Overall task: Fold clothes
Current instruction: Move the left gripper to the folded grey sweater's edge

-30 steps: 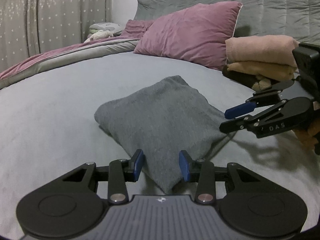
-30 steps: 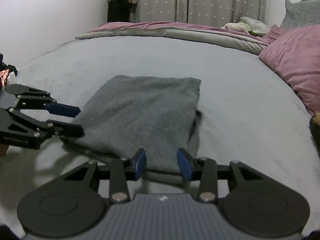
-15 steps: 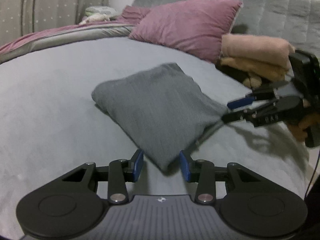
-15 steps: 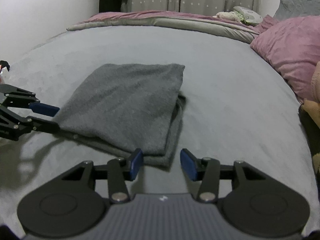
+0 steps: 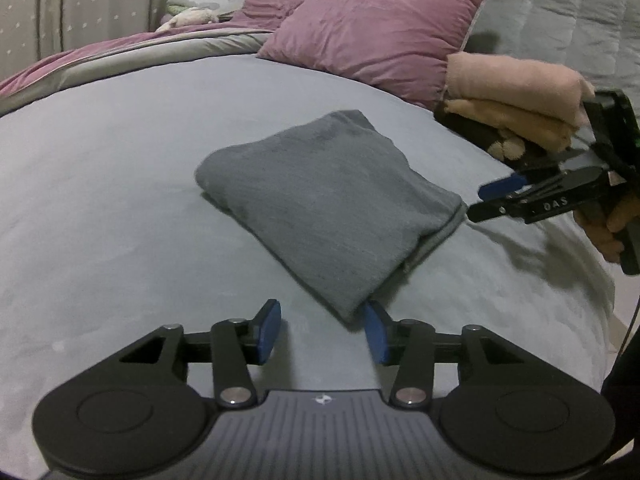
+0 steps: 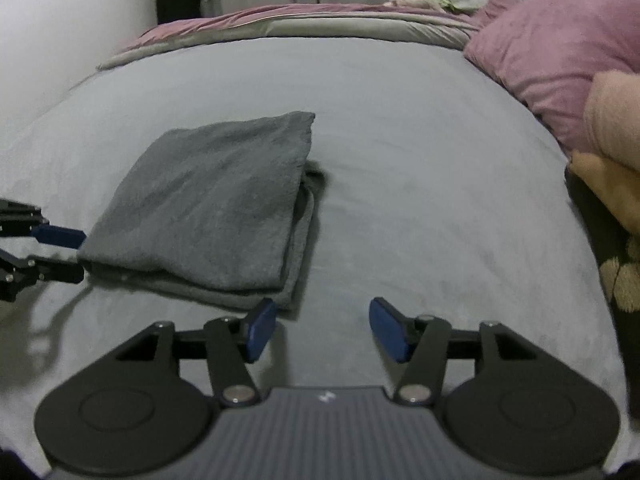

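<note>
The folded grey garment (image 5: 324,208) lies flat on the grey bedspread (image 5: 120,200) (mid-bed, near the purple pillow (image 5: 376,32)). My left gripper (image 5: 322,332) and right gripper (image 6: 324,330) both gape wide, empty, at its near corners.

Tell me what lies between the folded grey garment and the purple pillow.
Only bare grey bedsheet. The right wrist view shows an open stretch from the grey garment to the purple pillow; the left wrist view agrees.
</note>
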A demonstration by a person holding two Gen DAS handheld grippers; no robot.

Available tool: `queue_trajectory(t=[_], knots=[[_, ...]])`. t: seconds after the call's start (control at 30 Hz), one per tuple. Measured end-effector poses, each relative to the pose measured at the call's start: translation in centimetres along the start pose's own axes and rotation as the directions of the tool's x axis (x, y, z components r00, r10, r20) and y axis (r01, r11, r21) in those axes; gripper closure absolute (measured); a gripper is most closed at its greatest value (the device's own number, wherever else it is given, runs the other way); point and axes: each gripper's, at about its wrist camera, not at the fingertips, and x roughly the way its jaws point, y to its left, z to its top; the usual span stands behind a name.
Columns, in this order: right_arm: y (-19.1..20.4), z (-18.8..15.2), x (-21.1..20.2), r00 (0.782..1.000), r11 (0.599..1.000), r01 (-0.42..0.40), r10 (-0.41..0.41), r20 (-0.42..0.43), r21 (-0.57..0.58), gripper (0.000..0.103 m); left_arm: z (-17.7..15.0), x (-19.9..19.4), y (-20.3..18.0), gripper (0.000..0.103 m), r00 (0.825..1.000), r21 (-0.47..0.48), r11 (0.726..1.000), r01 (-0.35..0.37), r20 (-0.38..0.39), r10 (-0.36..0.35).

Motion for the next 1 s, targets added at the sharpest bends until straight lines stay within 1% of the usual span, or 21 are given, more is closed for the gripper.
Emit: queue_trajectory(t=[0.1,0.27,0.33,0.4,0.47,0.53,0.6,0.67,0.8,0.9,1.0], knots=[[-0.7,0.4,-0.2,1.000,0.997,-0.030,0.030,-0.005,0.065,0.041,0.4,-0.3,0.9,0.054,1.000,-0.044,0.999,0.018,-0.003,-0.018],[-1.9,0.5,-0.2,0.995,0.981,-0.095,0.098,-0.010,0.171,0.037,0.8,-0.2,1.6,0.053,0.999,-0.093,0.994,0.050,-0.018,-0.052],[-2.2,0.4,-0.1,0.993,0.972,-0.115,0.120,-0.014,0.203,0.037,0.9,0.0,1.8,0.052,0.996,-0.107,0.992,0.073,-0.033,-0.077],[-2.6,0.4,-0.1,0.990,0.962,-0.134,0.142,-0.016,0.239,0.036,1.2,-0.1,2.1,0.052,0.990,-0.134,0.983,0.125,-0.046,-0.132],[-3.0,0.4,0.0,0.986,0.948,-0.156,0.167,-0.015,0.276,0.036,1.4,-0.1,2.6,0.052,0.983,-0.167,0.972,0.168,-0.047,-0.178],[-3.3,0.5,0.2,0.980,0.930,-0.184,0.197,-0.009,0.317,0.036,1.7,-0.2,3.2,0.051,0.981,-0.204,0.961,0.184,-0.029,-0.194],[-3.5,0.6,0.6,0.974,0.911,-0.211,0.227,-0.005,0.354,0.036,1.9,-0.3,3.9,0.051,0.977,-0.258,0.945,0.204,-0.001,-0.211],[-3.7,0.6,1.1,0.967,0.891,-0.235,0.256,-0.001,0.388,0.036,2.0,0.0,4.7,0.050,0.974,-0.313,0.923,0.221,0.022,-0.226],[-4.0,0.9,2.4,0.953,0.850,-0.273,0.303,0.007,0.451,0.036,2.1,1.0,5.9,0.050,0.964,-0.415,0.872,0.260,0.057,-0.260],[-4.8,1.1,3.3,0.944,0.808,-0.296,0.328,0.028,0.510,0.036,1.9,1.9,6.6,0.050,0.966,-0.462,0.851,0.249,0.058,-0.251],[-5.5,1.1,4.2,0.934,0.764,-0.320,0.353,0.051,0.560,0.036,1.9,2.8,6.9,0.050,0.975,-0.484,0.850,0.209,0.038,-0.218]])
